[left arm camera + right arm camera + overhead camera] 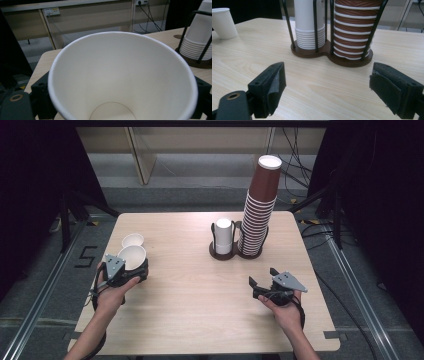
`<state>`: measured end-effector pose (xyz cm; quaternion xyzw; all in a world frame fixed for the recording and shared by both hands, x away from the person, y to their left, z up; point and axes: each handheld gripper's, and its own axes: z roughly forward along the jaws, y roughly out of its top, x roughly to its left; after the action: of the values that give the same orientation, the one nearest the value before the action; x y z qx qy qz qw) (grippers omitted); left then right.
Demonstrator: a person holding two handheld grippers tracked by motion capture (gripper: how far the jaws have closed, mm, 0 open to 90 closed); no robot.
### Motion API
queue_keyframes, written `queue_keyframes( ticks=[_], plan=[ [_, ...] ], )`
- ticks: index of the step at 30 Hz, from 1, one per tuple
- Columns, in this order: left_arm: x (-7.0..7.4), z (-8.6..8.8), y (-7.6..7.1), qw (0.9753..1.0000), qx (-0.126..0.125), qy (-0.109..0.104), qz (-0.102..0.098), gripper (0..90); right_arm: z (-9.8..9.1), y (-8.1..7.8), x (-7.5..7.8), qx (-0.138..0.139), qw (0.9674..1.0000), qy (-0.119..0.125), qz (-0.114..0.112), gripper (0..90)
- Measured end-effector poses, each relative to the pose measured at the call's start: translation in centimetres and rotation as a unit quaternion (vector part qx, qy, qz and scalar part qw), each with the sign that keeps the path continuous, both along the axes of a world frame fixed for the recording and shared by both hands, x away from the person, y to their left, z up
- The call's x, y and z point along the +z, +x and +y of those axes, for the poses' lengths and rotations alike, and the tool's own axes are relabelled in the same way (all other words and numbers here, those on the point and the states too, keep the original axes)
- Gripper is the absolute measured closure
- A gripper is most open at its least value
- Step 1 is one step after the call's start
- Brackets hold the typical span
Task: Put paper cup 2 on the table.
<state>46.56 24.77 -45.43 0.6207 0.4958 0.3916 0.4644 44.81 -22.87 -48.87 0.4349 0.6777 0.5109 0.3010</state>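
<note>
The left tool holds a white paper cup between its jaws, mouth up and tilted toward the camera. In the left gripper view that cup spreads across most of the frame, its rolled rim and round bottom disc plain to see, and the black jaws clasp it on both sides, showing just at the lower corners. It is held above the left part of the bench, and a second white cup stands on the wood just behind it, near the left edge. In the right gripper view this standing cup is cut off at the upper left.

The right tool stands wide with nothing between its jaws, held over the right front of the bench. In the right gripper view the right tool shows soft black pads, slightly frayed at the edges, with bare wood between them.

Beyond it stands a dark brown double holder with thin black wire uprights. Its left ring carries a short stack of white cups, its right ring a tall stack of brown cups with white rims, ribbed on the outside, leaning a little to the right. The tops of both stacks are cut off in the right gripper view. The bench is pale wood grain with rounded corners.
</note>
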Motion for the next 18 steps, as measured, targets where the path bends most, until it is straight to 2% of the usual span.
queue_keyframes(
  ticks=[6, 8, 9, 10, 18],
  plan=[
    [-0.3, 0.6, 0.3, 0.9998, 0.021, -0.001, 0.004, 11.3, 0.0, 0.0, 0.0, 0.000, 1.0000, 0.000, 0.000, 14.1],
    [-0.4, 0.8, 0.4, 0.9996, 0.026, 0.001, 0.006, 11.3, -0.1, 0.1, 0.0, 0.005, 1.0000, -0.008, 0.000, 14.1],
    [-0.5, 0.9, 0.5, 0.9995, 0.032, 0.000, 0.005, 11.3, 0.1, 0.0, -0.1, 0.003, 1.0000, 0.003, 0.009, 14.2],
    [-0.5, 1.0, 0.5, 0.9993, 0.036, 0.003, 0.006, 11.2, 0.1, -0.1, 0.0, 0.000, 0.9999, 0.002, 0.011, 14.2],
    [-1.0, 1.8, 0.9, 0.9980, 0.063, 0.003, 0.010, 11.1, 0.0, 0.0, -0.1, 0.003, 1.0000, -0.001, 0.006, 14.5]
  ],
)
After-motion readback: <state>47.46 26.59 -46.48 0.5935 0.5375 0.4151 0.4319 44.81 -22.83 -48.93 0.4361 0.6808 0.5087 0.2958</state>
